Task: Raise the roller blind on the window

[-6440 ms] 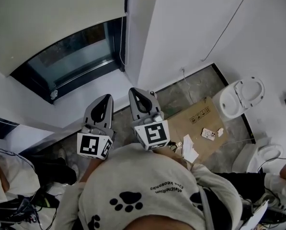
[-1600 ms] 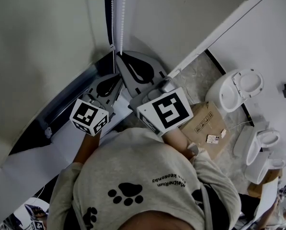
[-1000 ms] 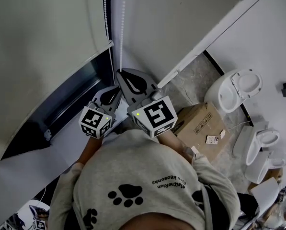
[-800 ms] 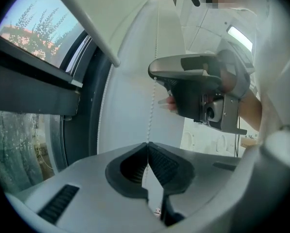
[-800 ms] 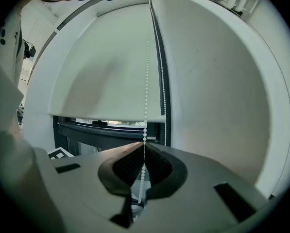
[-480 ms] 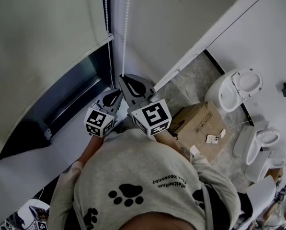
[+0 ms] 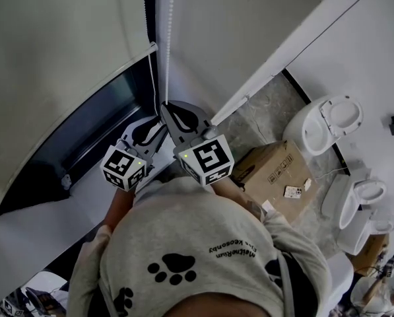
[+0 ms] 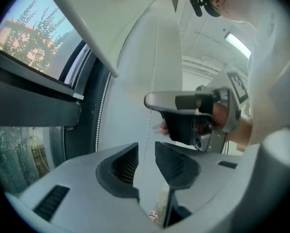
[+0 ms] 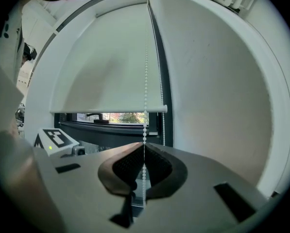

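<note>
The pale roller blind (image 9: 106, 67) hangs partway down the window, its bottom bar (image 9: 108, 109) above a strip of bare glass (image 7: 98, 121). A white bead chain (image 9: 145, 57) drops along the blind's right edge. My right gripper (image 9: 144, 163) is shut on this chain, which hangs straight above it. In the head view the right gripper (image 7: 167, 107) sits just under the chain (image 7: 167, 38). My left gripper (image 8: 145, 155) has just been opening. A chain strand (image 8: 148, 125) passes through the gap, and the pads do not press on it. The left gripper (image 7: 152, 127) is beside the right one, lower and to its left.
A white wall (image 7: 249, 25) stands right of the window. Below on the floor are a cardboard box (image 7: 276, 167) and two white toilet bowls (image 7: 325, 127), (image 7: 361, 193). The white sill (image 7: 45, 210) runs under the dark window frame.
The left gripper's jaws have parted from the chain and it has drawn back to the left. The right gripper stays shut on the chain, slightly lower.
</note>
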`<state>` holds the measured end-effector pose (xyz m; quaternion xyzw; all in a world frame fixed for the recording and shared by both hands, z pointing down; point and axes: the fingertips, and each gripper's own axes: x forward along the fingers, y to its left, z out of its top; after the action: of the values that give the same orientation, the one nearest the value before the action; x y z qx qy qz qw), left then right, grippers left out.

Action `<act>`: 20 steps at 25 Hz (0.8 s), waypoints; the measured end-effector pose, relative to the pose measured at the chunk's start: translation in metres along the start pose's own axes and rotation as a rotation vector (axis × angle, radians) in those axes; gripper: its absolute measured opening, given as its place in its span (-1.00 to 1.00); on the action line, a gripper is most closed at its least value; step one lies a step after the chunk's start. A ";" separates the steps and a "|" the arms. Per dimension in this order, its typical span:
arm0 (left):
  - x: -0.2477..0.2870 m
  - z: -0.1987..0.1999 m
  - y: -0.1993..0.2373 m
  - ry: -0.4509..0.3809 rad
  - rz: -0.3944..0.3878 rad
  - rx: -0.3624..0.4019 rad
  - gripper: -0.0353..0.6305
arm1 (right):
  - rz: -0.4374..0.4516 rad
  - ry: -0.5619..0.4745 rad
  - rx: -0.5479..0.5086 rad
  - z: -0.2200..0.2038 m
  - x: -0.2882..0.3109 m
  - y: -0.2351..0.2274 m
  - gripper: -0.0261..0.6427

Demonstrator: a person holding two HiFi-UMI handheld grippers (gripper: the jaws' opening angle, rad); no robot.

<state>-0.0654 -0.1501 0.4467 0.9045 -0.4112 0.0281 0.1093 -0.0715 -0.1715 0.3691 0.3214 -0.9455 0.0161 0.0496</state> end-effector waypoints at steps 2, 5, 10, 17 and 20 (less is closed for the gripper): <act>-0.010 0.016 0.004 -0.015 0.015 -0.012 -0.58 | 0.002 0.001 -0.001 0.001 -0.001 0.001 -0.89; -0.022 0.041 0.009 -0.040 0.036 -0.010 -0.58 | 0.005 0.001 0.002 0.001 -0.001 0.001 -0.89; -0.031 0.091 0.003 -0.097 0.015 0.038 -0.58 | 0.011 0.005 0.002 -0.001 -0.001 0.004 -0.89; -0.016 0.156 -0.015 -0.158 -0.057 0.115 -0.60 | 0.019 -0.001 -0.002 0.003 -0.002 0.007 -0.89; -0.009 0.172 -0.019 -0.168 -0.072 0.143 -0.65 | 0.020 0.002 -0.005 0.002 -0.002 0.007 -0.89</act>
<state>-0.0638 -0.1697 0.2746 0.9234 -0.3831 -0.0223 0.0105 -0.0747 -0.1649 0.3668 0.3120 -0.9486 0.0146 0.0509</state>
